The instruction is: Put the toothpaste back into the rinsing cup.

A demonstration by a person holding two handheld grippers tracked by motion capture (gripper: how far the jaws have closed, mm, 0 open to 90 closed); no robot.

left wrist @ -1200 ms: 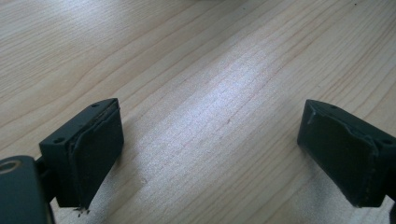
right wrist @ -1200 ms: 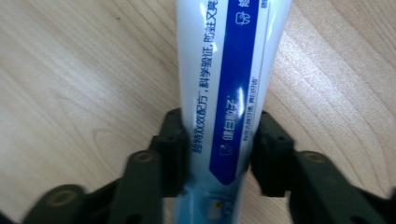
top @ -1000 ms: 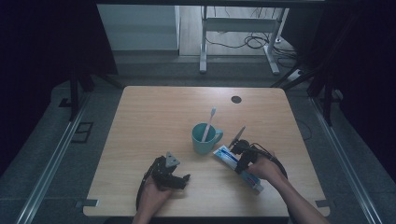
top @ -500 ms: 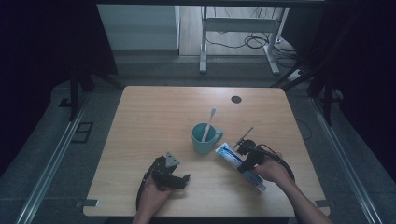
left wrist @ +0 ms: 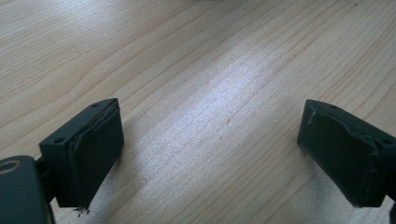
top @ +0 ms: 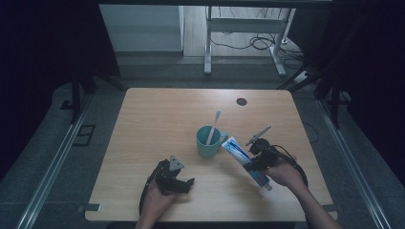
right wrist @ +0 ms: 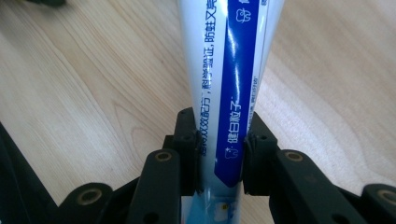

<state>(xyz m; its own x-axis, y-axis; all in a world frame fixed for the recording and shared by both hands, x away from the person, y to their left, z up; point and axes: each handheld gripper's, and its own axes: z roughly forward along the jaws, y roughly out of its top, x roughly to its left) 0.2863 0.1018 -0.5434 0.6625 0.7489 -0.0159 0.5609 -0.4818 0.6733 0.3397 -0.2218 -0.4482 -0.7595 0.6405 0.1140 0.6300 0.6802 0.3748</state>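
Wooden table point(top: 157, 119): the right gripper point(top: 255, 160), pinching the toothpaste point(top: 237, 149), has lifted it toward the cup point(top: 208, 141). Left gripper point(top: 174, 179) rests spread apart.

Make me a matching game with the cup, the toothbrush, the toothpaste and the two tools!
Things:
1. toothbrush
2. toothpaste
3. left tool
4. cup

States:
A. open, nothing between its jaws
B. teal, standing on the table
C. standing in the cup
D. squeezed by the right tool

Pairs: 1-C, 2-D, 3-A, 4-B
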